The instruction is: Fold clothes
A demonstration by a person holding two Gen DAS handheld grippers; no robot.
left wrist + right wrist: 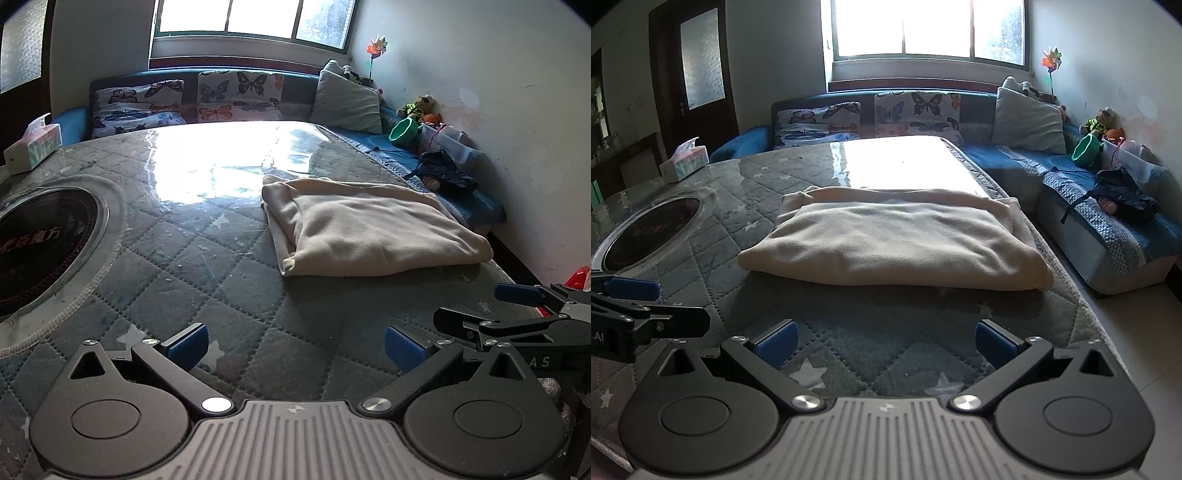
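Note:
A beige garment (369, 225) lies folded in a thick rectangle on the quilted table cover (207, 266), near the table's right edge. It also shows in the right wrist view (894, 240), straight ahead of that gripper. My left gripper (295, 349) is open and empty, low over the cover, short of the garment and left of it. My right gripper (884, 345) is open and empty, a little short of the garment's near edge. The right gripper shows at the right of the left wrist view (517, 314); the left one shows at the left of the right wrist view (635, 302).
A round inset cooktop (40, 251) sits in the table at the left. A tissue box (33, 147) stands at the far left corner. A blue sofa (1108, 221) with butterfly cushions, dark clothes (1123, 199), a green bowl and toys runs along the back and right.

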